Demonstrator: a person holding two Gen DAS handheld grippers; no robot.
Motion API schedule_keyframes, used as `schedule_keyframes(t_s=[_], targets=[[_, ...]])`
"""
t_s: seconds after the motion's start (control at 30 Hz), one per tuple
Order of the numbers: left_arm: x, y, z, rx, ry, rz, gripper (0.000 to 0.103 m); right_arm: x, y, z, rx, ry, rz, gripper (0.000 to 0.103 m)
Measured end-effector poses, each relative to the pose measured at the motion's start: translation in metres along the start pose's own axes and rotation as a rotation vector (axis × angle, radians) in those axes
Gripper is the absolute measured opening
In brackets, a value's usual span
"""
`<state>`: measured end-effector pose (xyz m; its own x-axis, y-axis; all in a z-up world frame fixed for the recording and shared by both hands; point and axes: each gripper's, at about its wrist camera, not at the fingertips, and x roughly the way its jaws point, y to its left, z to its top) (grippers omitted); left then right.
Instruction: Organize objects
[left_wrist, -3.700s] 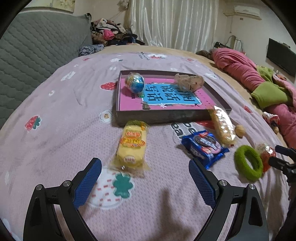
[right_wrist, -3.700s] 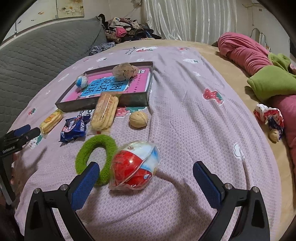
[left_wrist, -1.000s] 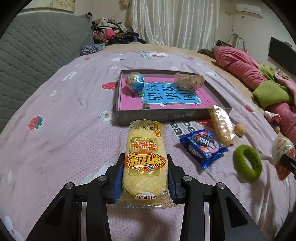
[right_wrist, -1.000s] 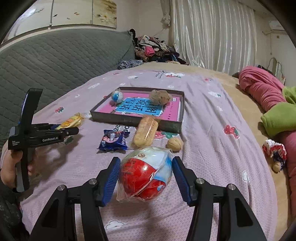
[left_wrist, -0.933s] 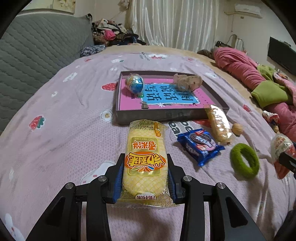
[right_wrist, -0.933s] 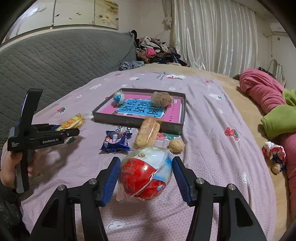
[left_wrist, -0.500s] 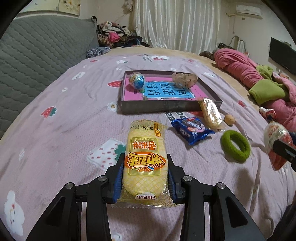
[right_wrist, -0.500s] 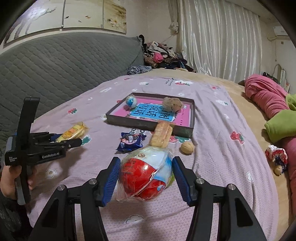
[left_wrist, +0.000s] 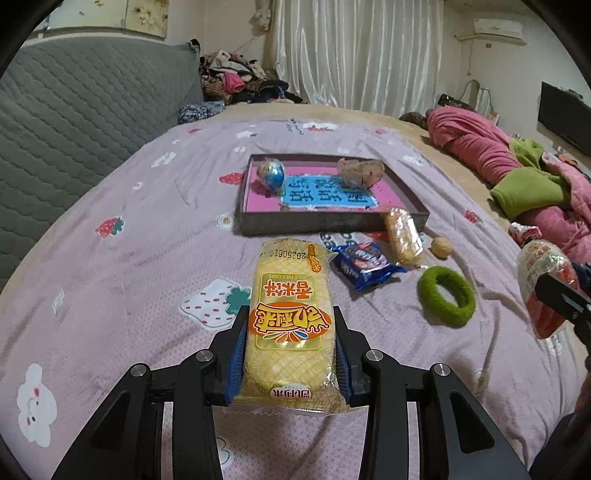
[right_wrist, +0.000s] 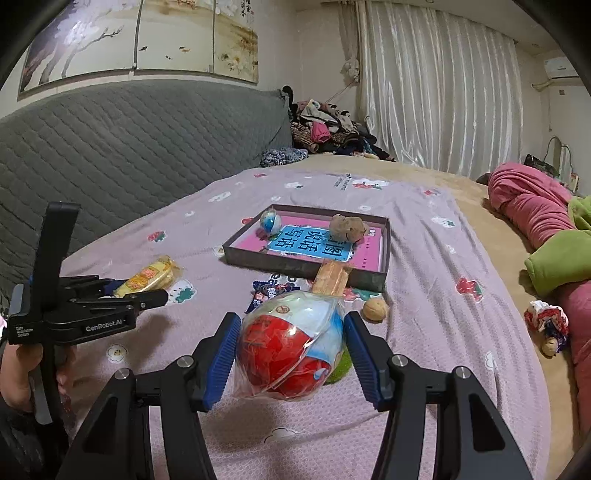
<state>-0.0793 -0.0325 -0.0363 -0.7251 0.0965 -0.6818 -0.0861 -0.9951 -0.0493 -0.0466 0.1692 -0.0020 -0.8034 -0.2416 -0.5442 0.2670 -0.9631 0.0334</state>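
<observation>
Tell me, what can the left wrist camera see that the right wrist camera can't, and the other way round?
Only the left wrist view shows the whole green ring and a black screen on the far wall.

Only the right wrist view shows the painted panels above the grey headboard, and a hand gripping the left gripper's handle.

Both show the tray, the blue egg inside it, the walnut, the yellow snack pack in the left gripper and the red egg in the right gripper.

Glossy plastic wrapper on yellow rice cracker pack (left_wrist: 290, 317), crinkly clear film around red egg (right_wrist: 291, 347), fuzzy green ring (left_wrist: 447, 296), matt textured bedspread (left_wrist: 147, 229)
</observation>
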Motion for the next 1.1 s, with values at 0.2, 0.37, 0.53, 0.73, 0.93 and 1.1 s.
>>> schedule_keyframes(t_s=[0.2,0.37,0.53,0.73,0.93,1.1], targets=[[-0.016,-0.003,0.007,0.004,-0.037,-0.012,0.041,-0.004,-0.005,0.001,0.020,-0.018,-0.007,0.058],[-0.024,-0.004,0.010,0.008,-0.057,-0.011,0.041,-0.006,-0.005,0.000,0.028,-0.019,-0.008,0.058],[-0.025,-0.004,0.015,-0.003,-0.059,-0.018,0.041,-0.012,-0.004,0.005,0.032,-0.038,-0.008,0.058],[-0.028,-0.005,0.023,-0.021,-0.071,-0.036,0.041,-0.019,-0.005,0.016,0.041,-0.065,-0.024,0.058],[-0.029,-0.008,0.032,-0.026,-0.079,-0.045,0.041,-0.021,-0.010,0.023,0.062,-0.074,-0.036,0.058],[-0.027,-0.009,0.036,-0.022,-0.078,-0.052,0.041,-0.022,-0.013,0.026,0.076,-0.074,-0.042,0.058]])
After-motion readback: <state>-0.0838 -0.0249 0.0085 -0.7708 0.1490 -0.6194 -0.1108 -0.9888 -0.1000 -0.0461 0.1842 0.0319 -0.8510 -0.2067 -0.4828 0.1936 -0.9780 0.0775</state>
